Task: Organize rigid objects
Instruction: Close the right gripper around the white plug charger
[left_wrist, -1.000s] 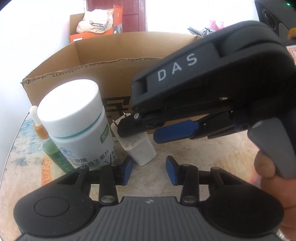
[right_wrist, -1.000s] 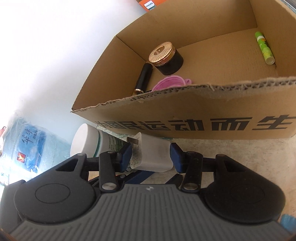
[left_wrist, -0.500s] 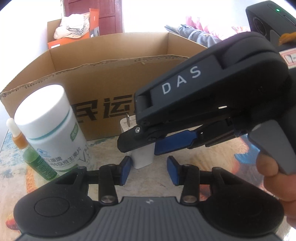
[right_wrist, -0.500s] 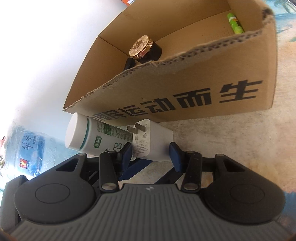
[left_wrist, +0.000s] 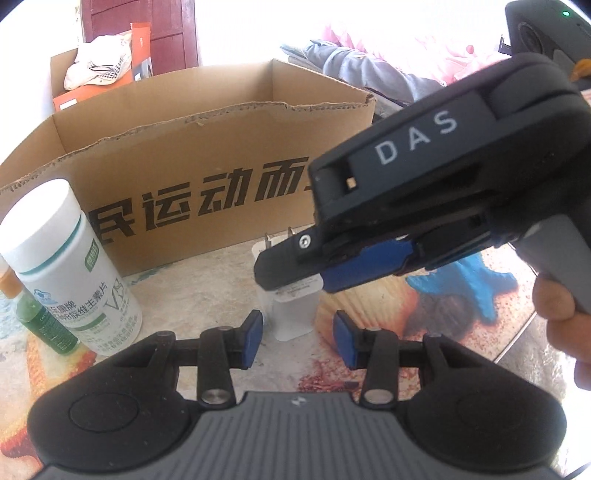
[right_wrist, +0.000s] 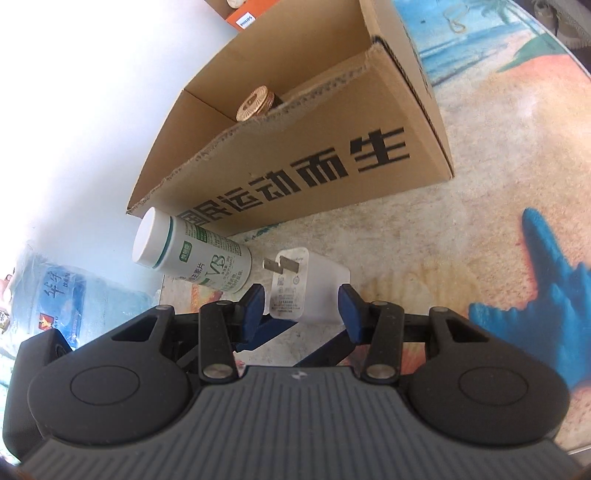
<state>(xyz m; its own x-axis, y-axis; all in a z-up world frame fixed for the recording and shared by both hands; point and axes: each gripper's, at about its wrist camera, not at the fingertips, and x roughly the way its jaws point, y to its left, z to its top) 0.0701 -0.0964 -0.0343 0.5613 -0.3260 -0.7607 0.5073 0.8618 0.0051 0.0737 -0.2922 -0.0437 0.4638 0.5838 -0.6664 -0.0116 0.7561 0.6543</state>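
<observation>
We see the right gripper (right_wrist: 302, 308) clamping the white two-pin charger plug (right_wrist: 308, 286), one blue pad (right_wrist: 349, 308) against each flank, prongs pointing up and away toward the box. The plug sits just in front of the open brown cardboard box with black printed characters (right_wrist: 332, 155), apart from its wall. From the left wrist view, we catch that same plug (left_wrist: 291, 314) under the right gripper's black nose (left_wrist: 321, 275). The left gripper (left_wrist: 297, 338) has its jaws parted, nothing between them, the plug just beyond its tips. To the left stands the white vitamin bottle with green label (left_wrist: 70, 269), upright, near the box's front wall, and beside it a small green dropper bottle with orange collar (left_wrist: 37, 317). Inside the box we spot a gold-lidded dark jar (right_wrist: 255, 103). Everything rests on a beach-print table cover (right_wrist: 517, 229).
</observation>
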